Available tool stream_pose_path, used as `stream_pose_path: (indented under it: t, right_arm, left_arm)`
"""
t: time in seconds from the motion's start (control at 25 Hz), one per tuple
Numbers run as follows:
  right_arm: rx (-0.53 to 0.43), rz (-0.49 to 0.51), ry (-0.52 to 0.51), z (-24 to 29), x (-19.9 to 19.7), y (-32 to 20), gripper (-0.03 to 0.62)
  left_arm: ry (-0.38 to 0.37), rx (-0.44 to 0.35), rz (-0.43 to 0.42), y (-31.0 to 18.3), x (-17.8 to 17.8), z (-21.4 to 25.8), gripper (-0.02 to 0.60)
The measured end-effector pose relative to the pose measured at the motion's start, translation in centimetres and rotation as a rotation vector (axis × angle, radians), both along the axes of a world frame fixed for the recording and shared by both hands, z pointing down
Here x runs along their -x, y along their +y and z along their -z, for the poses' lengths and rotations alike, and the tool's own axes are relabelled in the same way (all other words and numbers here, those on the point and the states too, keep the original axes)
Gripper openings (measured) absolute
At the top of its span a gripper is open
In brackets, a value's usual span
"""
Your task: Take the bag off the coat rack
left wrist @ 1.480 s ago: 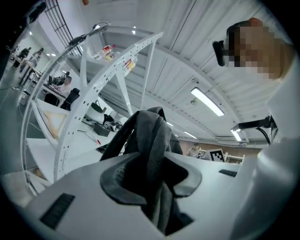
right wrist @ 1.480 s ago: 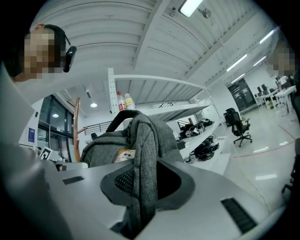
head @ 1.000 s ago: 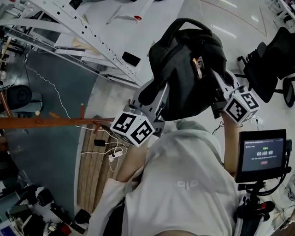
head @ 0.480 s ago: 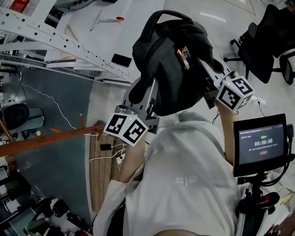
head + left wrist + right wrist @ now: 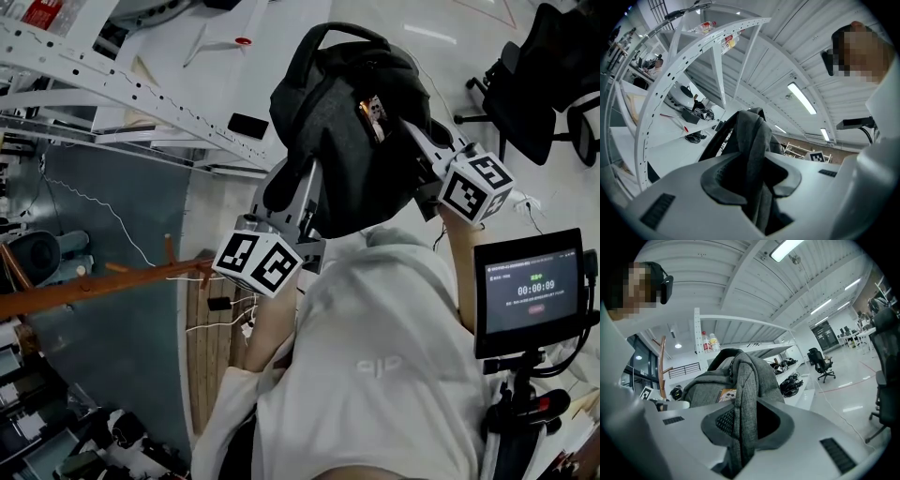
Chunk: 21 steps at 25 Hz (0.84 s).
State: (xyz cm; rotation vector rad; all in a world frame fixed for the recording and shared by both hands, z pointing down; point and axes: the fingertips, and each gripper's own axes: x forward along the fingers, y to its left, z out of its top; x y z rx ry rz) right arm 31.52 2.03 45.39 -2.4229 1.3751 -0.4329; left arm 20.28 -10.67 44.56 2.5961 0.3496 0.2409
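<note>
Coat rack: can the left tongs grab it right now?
Probably not. The left tongs are clamped on the strap of the bag, held up in front, while the coat rack sits off to the left, apart from them. They would need to let go first.

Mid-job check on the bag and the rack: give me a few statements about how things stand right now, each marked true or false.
1. The bag hangs on the coat rack. False: it is held up, clear of the rack.
2. The left tongs are shut on the bag. True.
3. The right tongs hold nothing. False: the bag's grey fabric runs between their jaws, which are closing on it.
4. A lit screen stands at the person's right. True.
</note>
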Motion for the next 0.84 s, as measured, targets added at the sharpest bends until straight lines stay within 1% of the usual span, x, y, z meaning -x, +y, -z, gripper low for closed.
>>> stream_pose_path:
  t: [0.64,0.84]
  right_arm:
    - [-0.01,0.012,-0.009,-0.46,0.7,-0.24,0.066]
    - [-0.011,0.014,-0.009,-0.58,0.44,-0.3,0.066]
  left_arm:
    - [-0.006,-0.007,0.01,-0.06,0.93,-0.3,0.115]
    - [-0.006,-0.005,0.01,-0.13,0.72,-0.41,0.115]
